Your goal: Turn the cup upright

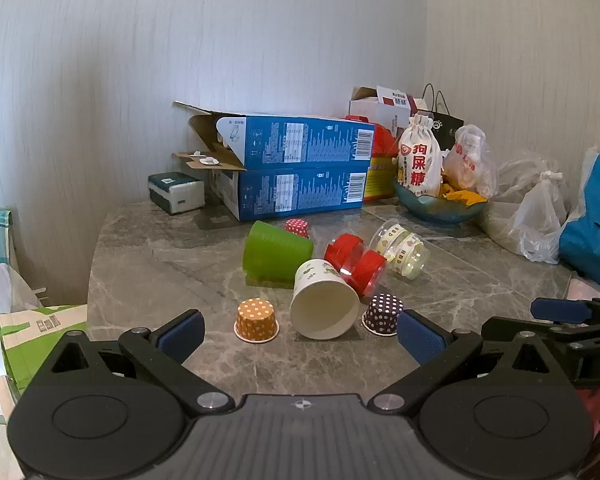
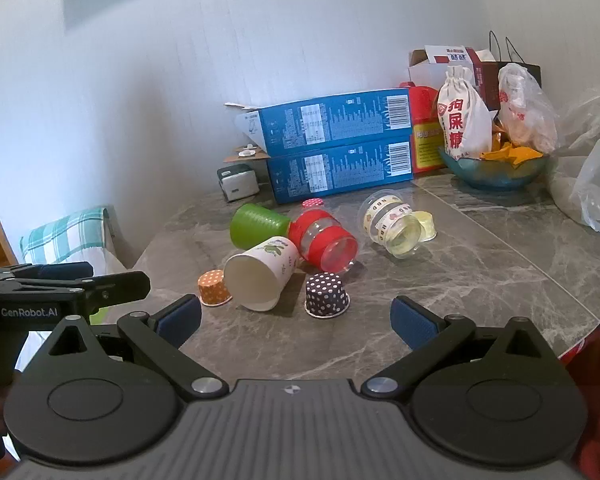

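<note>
On the grey marble table (image 1: 148, 264), toward its near edge, a white paper cup (image 1: 323, 300) lies on its side with its open mouth turned toward the near edge. An orange dotted cup (image 1: 257, 319) and a dark dotted cup (image 1: 383, 313) stand upside down on either side of it. Behind it lie a green cup (image 1: 275, 251), a red-banded clear cup (image 1: 355, 264) and a clear printed cup (image 1: 400, 248), all tipped over. Two blue boxes (image 1: 296, 168) are stacked along the far edge. The left gripper (image 1: 300, 336) hangs over the near edge, jaws spread wide and holding nothing. The right gripper (image 2: 296, 318) is just beside it, equally wide and empty.
</note>
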